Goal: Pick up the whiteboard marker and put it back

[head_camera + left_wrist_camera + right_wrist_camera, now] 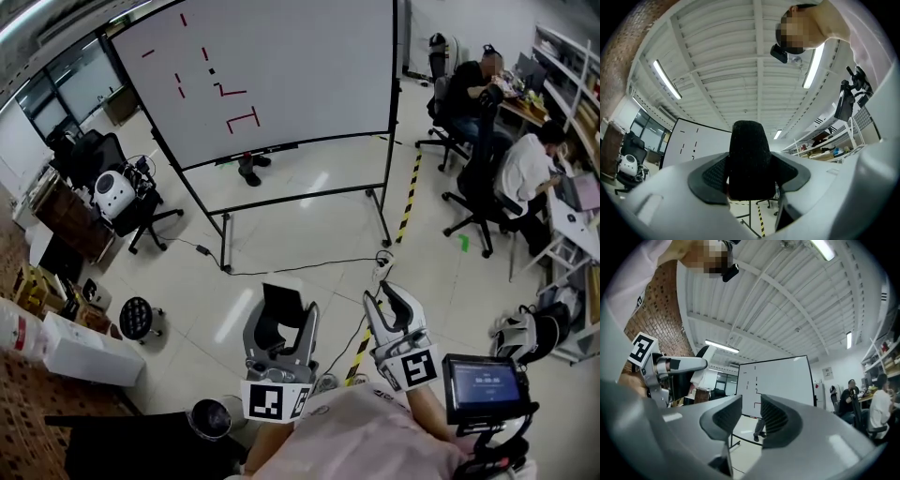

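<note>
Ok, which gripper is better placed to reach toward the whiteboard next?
Probably right: the right gripper has its jaws apart, framing the whiteboard; the left gripper shows no gap. Both are far off.

Two white handheld grippers sit low in the head view: the left gripper (280, 302) at 6 o'clock and the right gripper (392, 300) at 5 o'clock. One black textured block (749, 159) stands between the left one's pads. One large whiteboard on a black wheeled frame (281, 66) is at 12 o'clock. Two seated people are at 2 o'clock, one in black (472, 86) and one in white (527, 167). One round black stool (136, 317) is at 8 o'clock. Two black-and-yellow floor stripes show, one at 2 o'clock (409, 195) and one at 5 o'clock (357, 354).
</note>
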{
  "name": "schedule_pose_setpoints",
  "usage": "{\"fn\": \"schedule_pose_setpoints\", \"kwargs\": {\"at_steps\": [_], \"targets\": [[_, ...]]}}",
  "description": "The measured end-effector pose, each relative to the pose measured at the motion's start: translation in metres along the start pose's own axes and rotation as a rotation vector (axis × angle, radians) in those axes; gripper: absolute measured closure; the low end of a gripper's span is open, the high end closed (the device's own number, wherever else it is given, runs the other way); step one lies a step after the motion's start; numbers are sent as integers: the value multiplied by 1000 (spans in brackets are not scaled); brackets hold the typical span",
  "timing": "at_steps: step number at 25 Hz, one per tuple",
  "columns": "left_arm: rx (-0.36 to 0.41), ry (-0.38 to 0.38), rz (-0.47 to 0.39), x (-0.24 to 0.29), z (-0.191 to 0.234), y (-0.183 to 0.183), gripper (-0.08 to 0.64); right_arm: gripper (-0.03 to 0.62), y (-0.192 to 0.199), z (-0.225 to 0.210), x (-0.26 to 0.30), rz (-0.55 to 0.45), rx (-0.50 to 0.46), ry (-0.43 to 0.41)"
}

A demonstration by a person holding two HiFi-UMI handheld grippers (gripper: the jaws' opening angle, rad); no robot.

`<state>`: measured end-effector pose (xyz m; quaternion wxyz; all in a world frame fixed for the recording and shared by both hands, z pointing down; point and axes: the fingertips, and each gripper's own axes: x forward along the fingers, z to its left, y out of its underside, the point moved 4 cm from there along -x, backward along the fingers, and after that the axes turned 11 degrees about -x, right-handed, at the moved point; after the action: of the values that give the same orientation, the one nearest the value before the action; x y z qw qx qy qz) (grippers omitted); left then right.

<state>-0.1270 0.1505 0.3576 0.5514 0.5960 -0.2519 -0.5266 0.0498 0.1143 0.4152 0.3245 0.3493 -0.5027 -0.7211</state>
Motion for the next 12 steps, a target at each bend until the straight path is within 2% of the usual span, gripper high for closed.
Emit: {"fn": "schedule_pose_setpoints", "kwargs": {"at_steps": [6, 12], "targets": [[-16, -9, 28, -7, 1, 6, 287, 476, -5, 18, 1, -2, 0, -36], [-15, 13, 31, -7, -5, 6, 288, 477, -8, 23, -3, -18, 0, -49]]}}
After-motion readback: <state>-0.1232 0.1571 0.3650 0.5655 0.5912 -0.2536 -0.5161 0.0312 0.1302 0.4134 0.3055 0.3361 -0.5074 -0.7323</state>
